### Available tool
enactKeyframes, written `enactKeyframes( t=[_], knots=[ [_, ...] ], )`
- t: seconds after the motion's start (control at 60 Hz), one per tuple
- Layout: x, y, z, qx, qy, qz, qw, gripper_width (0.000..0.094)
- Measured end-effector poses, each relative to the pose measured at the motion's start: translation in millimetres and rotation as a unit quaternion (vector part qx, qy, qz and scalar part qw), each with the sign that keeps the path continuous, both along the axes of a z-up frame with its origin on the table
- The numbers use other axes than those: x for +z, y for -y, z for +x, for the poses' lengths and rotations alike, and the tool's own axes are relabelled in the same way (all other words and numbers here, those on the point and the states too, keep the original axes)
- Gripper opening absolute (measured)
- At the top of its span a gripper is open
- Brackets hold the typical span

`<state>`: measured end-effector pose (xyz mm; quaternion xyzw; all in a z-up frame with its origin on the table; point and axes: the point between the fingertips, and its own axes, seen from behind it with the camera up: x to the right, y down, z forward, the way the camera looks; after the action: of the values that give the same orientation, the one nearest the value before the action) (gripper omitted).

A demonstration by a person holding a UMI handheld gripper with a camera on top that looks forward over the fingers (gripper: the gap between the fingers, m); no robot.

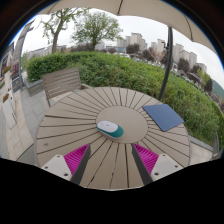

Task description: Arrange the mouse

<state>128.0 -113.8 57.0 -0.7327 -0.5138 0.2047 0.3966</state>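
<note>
A white and teal mouse (110, 128) lies on the round slatted wooden table (70, 125), near its middle. A blue-grey mouse mat (163, 117) lies to the right of it, a little farther off. My gripper (112, 158) is open and empty, with the fingers (76, 158) spread wide above the table's near part. The mouse is just ahead of the fingers, apart from them.
A wooden chair (62, 82) stands at the table's far left side. A dark parasol pole (166, 62) rises behind the table at the right. A green hedge (110, 68) runs behind, with buildings beyond it.
</note>
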Motion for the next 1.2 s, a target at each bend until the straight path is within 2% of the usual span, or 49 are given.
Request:
enactKeyframes(
  t=[0.367,0.567,0.767,1.017,1.133,1.2],
  knots=[
    [-57,-51,-65,-0.019,0.006,-0.01,1.0,0.0852],
    [-65,-72,-97,-0.016,0.006,-0.018,1.0,0.0852],
    [-71,-102,-121,-0.031,0.012,-0.02,0.999,0.0852],
    [-71,-110,-132,-0.034,0.011,-0.031,0.999,0.0847],
    [-74,-111,-135,-0.035,0.006,-0.046,0.998,0.0818],
    [-75,-107,-139,-0.029,0.002,-0.059,0.998,0.0716]
  ],
)
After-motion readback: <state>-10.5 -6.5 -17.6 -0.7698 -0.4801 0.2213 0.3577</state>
